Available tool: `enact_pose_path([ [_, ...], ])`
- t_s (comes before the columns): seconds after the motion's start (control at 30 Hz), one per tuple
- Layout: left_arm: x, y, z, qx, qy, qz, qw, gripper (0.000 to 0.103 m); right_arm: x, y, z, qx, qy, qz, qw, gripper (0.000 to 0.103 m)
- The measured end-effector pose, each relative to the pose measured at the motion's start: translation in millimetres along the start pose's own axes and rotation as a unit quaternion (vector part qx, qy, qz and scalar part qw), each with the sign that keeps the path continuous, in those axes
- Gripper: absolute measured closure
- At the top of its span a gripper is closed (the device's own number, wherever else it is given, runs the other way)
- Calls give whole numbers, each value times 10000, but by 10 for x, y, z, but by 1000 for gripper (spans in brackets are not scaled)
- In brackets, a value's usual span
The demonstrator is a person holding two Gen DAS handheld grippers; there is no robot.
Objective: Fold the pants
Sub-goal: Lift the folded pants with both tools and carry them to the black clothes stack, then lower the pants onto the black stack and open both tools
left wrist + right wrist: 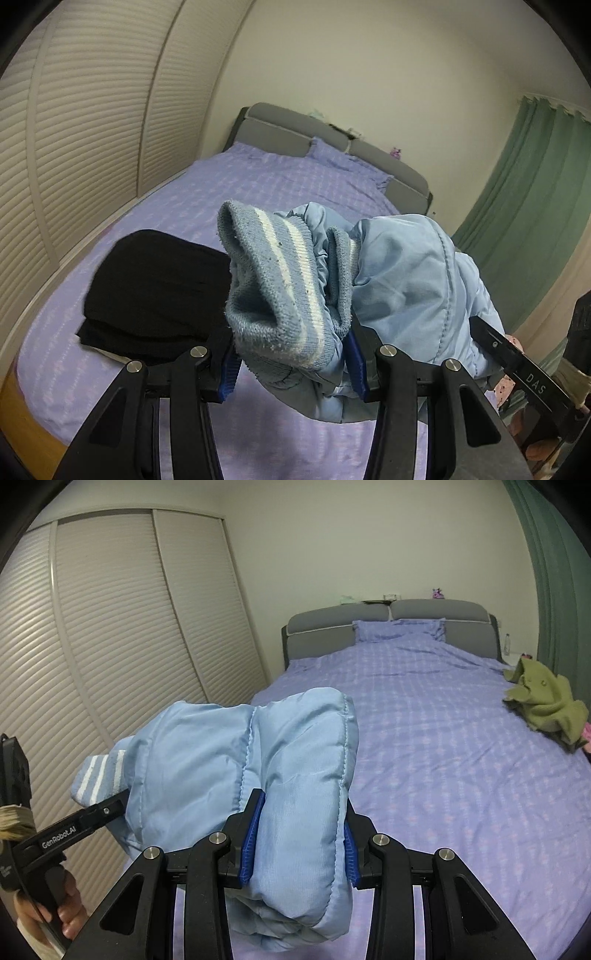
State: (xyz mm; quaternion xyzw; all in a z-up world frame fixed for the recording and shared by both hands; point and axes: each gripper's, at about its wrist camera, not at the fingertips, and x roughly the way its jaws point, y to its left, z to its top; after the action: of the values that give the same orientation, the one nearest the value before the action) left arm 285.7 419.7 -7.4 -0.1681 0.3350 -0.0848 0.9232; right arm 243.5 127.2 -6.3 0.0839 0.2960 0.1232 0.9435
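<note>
The light blue padded pants (413, 280) are folded into a thick bundle and held in the air above the purple bed (258, 184). My left gripper (291, 363) is shut on the end with the ribbed, white-striped cuffs (273, 291). My right gripper (299, 843) is shut on the other, quilted end of the pants (295, 775). In the right wrist view the left gripper (110, 805) shows at the left, clamping the striped cuff (98, 779). In the left wrist view the right gripper's black finger (517, 365) shows at the right.
A folded black garment (155, 291) lies on the bed at the left. An olive green garment (543, 701) lies at the bed's right edge. A louvred wardrobe (110, 646) runs along the left. Pillow and grey headboard (388, 616) stand at the far end. Green curtain (528, 221) hangs at the right.
</note>
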Motion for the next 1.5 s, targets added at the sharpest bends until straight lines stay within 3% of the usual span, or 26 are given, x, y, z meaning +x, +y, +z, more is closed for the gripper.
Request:
enact_pose_path([
  [0.33,263,1212,607,-65,69,64,9999,56,907,1042,184,-94,125,259,9995,65],
  [0.5,542,1717,873,-75,159,8,9998,56,1405,1304,299,-85,204,583,9981,65],
  [0.7,1010,2169,978,-16,451,82,9989,56,2073,1425,252,90,606,726,9955,65],
  [1.07,1880,2689,655,-217,1169,269,9925,54,2937,1409,-146,151,1361,459,9895,65],
  [1.37,1991,2957,617,-479,1347,677,9874,31,3149,1484,-237,-52,1506,233,9883,64],
  [1.43,1985,2943,598,-398,1400,873,9855,29,3203,1502,-220,-103,1500,150,9885,58],
  [1.5,1954,2890,605,-194,1402,1208,9825,22,3198,1559,-239,-260,1497,13,9884,42],
])
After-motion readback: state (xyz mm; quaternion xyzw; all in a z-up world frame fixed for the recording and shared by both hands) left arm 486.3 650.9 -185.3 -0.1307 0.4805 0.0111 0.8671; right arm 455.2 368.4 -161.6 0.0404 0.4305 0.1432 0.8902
